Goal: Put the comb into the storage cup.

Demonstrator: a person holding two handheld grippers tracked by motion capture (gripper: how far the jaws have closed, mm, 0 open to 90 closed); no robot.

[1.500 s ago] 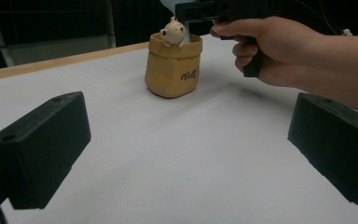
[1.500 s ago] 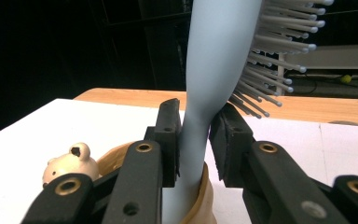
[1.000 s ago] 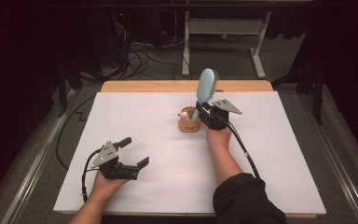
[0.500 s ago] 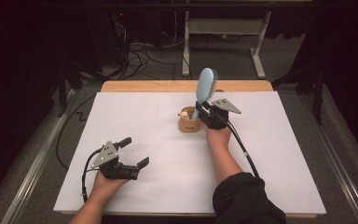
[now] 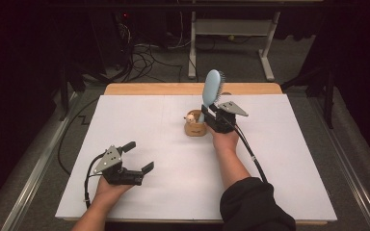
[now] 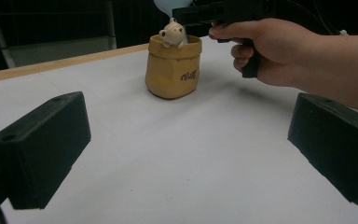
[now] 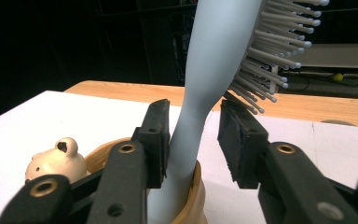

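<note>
Hairbrush (image 5: pixel 212 89), pale blue, stands nearly upright with its handle end down inside a small tan holder (image 5: pixel 195 128) near the far middle of the white table (image 5: pixel 294 159); its bristles face right in the high view. In the right gripper view the handle (image 7: pixel 192 126) rises between the two black pads: the left pad (image 7: pixel 158 135) touches or nearly touches it, while the right pad (image 7: pixel 235 140) stands apart with a visible gap. The right gripper (image 5: pixel 211 114) has just been opening its jaws, with the handle between them, so the grip appears released rather than pressing. A small cream animal figure (image 7: pixel 56 161) sits on the holder's rim, on its left side. The left gripper (image 5: pixel 137 156) rests at the near left of the table, well apart from the holder, its jaws spread wide and holding nothing.

Judged step: the brush has been set into the holder and is being let go. The next move calls for opening a little further and drawing the right gripper back toward the person without brushing the handle or bristles, since a nudge could tip the brush or the holder.
</note>
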